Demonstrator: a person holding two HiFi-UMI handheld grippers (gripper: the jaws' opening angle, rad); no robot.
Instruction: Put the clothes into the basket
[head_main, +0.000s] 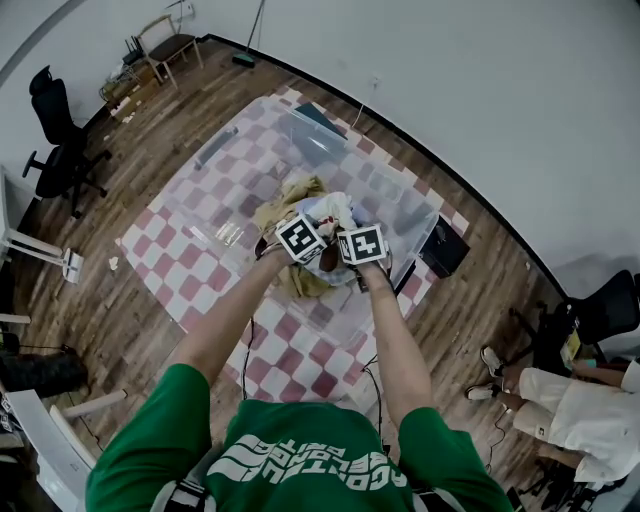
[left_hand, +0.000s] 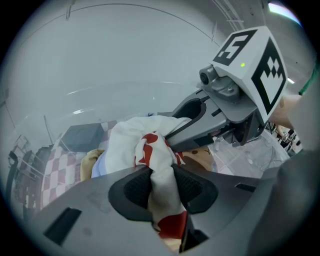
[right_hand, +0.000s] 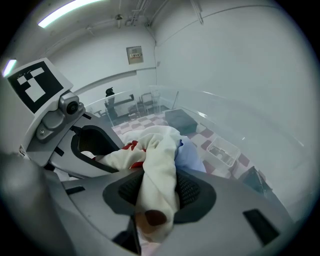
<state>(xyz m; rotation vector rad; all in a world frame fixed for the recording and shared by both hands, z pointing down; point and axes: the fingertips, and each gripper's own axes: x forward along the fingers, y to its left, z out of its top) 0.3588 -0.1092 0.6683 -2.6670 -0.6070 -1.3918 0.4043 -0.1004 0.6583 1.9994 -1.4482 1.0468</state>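
A white garment with red patches (head_main: 330, 212) hangs bunched between both grippers over the clear plastic basket (head_main: 415, 215). My left gripper (head_main: 315, 222) is shut on one fold of the garment (left_hand: 150, 145), which is pinched between its dark pads (left_hand: 135, 187). My right gripper (head_main: 350, 224) is shut on another fold (right_hand: 160, 150), close beside the left. Each gripper shows in the other's view: the right one (left_hand: 195, 125) and the left one (right_hand: 85, 145). Tan clothing (head_main: 288, 205) and a pale blue piece (right_hand: 192, 157) lie below in the basket.
The basket stands on a table with a pink-and-white checked cloth (head_main: 190, 240). A second clear box (head_main: 310, 135) sits at the far side. A black box (head_main: 445, 248) is on the floor by the table. Office chairs (head_main: 55, 140) and a seated person (head_main: 575, 410) are nearby.
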